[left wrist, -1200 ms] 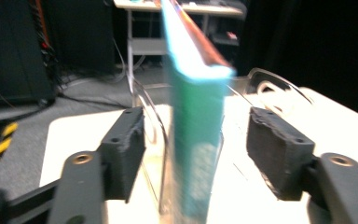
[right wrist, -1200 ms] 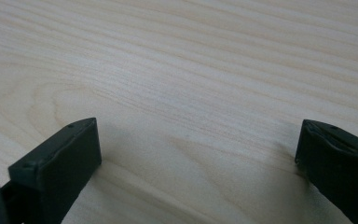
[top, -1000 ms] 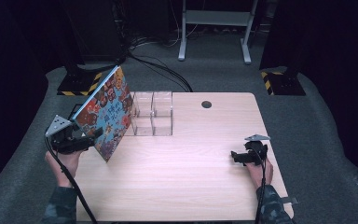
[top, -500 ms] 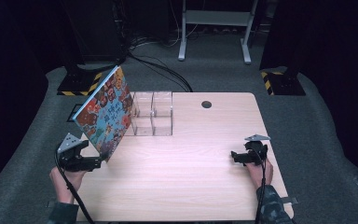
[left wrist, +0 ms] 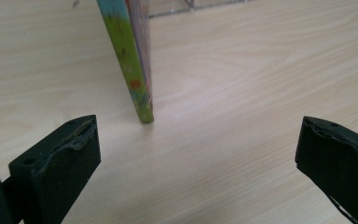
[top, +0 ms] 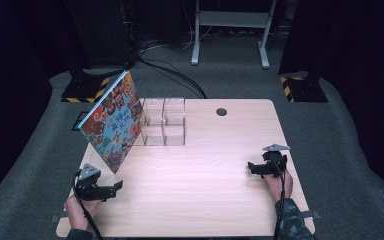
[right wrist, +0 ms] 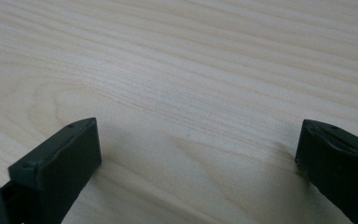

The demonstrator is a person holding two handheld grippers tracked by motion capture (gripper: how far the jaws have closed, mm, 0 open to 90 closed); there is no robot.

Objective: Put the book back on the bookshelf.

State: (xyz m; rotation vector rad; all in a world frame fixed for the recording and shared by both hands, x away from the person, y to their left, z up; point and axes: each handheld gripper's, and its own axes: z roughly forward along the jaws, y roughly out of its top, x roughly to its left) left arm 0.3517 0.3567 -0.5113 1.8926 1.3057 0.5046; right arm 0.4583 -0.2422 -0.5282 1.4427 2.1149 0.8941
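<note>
So the left gripper [top: 111,188] is sitting low at the near-left corner of the table [top: 205,200] now, jaws spread wide with nothing between them. A second ago it was right up against the picture book [top: 114,121], and half a second ago it was already backing off toward the person, so it's clearly let go and pulled away. The book is staying put on its own, tilted, bottom corner on the wood and its back leaning against the clear plastic organizer [top: 164,121] at the far-left side of the table. From the left gripper view you can see the book's lower edge [left wrist: 135,74] standing just ahead of the open jaws, not touching them. The right gripper [top: 252,166] is hanging out near the right edge, also wide open and empty, and hasn't budged across these frames. My guess is the propping-up step is done, though that lean looks a bit sketchy and it could slide.
</note>
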